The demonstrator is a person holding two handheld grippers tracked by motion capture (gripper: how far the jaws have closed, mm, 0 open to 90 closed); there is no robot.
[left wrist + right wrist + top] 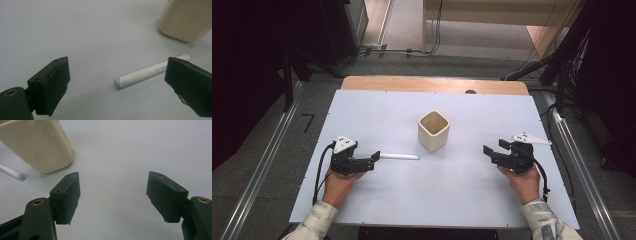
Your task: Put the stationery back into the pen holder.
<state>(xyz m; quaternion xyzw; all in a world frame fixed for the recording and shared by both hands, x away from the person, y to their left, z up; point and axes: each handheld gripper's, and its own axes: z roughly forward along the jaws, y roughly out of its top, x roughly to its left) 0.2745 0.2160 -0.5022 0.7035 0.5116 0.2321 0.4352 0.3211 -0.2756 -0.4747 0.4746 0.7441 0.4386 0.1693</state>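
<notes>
One thing in hand: a white pen point(399, 156), thin and straight, lying flat on the worktop point(462, 195).
Pen position: left of centre, lengthwise left to right, its left end just beside the left gripper point(375, 155), its right end near the cup point(433, 130) but apart from it.
Pen in the left gripper view: the pen point(147, 72) runs slantwise with a pale blue cap end toward the camera; small grey lettering sits along the barrel; the far part passes behind the right-hand jaw.
Handling, as I judge it: light, stiff, smooth plastic, likely to roll or slip on the bare sheet; not fragile.
Where to take hold: across the barrel near its middle, jaws on either side of the round body, low to the surface, so it cannot pivot out.
Left gripper jaws: wide apart, nothing between them yet; the pen's near end lies in the gap ahead of them, untouched.
Cup: cream, squarish, open at the top, empty as far as the high view shows; stands upright at the middle of the worktop, a likely home for the pen.
Right gripper point(492, 148): at the right, well apart from the pen, held in the person's right hand.
Right gripper jaws: wide apart, empty; its view shows the cup point(37, 145) and the pen's tip point(13, 173) beyond it.
Risk: a grip near one end may let the pen swing.
</notes>
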